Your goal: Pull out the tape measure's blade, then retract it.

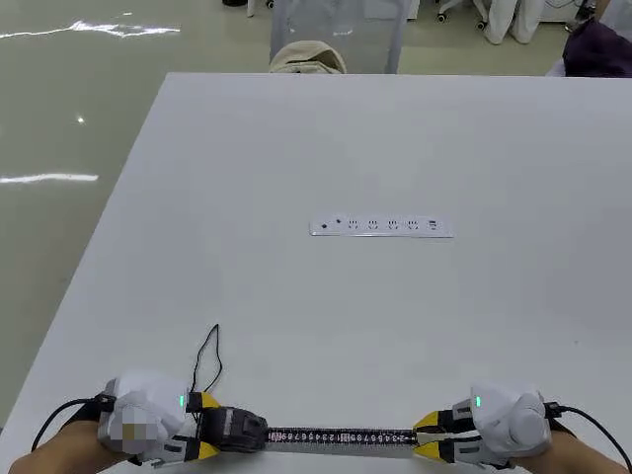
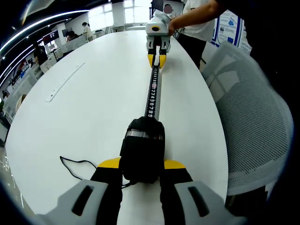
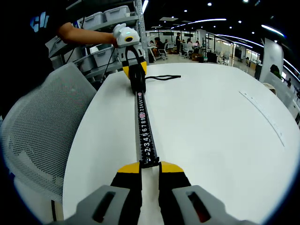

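Lower left, the left gripper [image 1: 204,427] clamps the tape measure [image 1: 235,430]. Lower right, the right gripper [image 1: 427,435] pinches the tip of its extended blade [image 1: 341,435]

1. Left gripper [image 1: 209,427]: held low at the person's left, jaws pointing toward the other gripper and clamped on either side of the tape measure case [image 1: 235,430].
2. Right gripper [image 1: 427,436]: facing the left one and level with it, jaws apparently pinched on the blade [image 1: 341,435] tip.
3. Forearms [image 1: 54,456]: entering from both lower corners, spread well apart.
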### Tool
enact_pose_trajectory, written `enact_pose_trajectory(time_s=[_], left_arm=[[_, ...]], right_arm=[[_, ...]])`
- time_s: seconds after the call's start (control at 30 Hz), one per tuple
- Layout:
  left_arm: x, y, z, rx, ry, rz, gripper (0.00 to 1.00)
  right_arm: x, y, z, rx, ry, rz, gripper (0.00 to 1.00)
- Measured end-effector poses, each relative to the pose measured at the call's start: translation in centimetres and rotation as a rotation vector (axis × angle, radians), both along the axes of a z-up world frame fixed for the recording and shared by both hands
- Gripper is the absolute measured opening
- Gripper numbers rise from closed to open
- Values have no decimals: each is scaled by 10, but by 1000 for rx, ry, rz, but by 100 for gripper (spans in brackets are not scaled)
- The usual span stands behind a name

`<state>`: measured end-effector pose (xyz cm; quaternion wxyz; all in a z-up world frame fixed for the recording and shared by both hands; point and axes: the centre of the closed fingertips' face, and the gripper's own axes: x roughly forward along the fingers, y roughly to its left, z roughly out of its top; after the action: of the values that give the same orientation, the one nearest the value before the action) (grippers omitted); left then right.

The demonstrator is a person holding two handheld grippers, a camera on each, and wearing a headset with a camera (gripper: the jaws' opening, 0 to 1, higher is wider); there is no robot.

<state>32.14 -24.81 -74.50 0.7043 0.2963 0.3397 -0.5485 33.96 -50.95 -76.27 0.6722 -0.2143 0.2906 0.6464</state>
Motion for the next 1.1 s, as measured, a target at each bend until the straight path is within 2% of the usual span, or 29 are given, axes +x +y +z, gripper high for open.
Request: enact_pose_trajectory(time_s=[0.73,1.1], left_arm=[[0,0,0,3,-1,0,26],[0,-3,0,12,-3,-9,27]], right_arm=[[-2,-11,-1,1,15,-29,10],[-3,-12,-7,-14,8,-48,11]])
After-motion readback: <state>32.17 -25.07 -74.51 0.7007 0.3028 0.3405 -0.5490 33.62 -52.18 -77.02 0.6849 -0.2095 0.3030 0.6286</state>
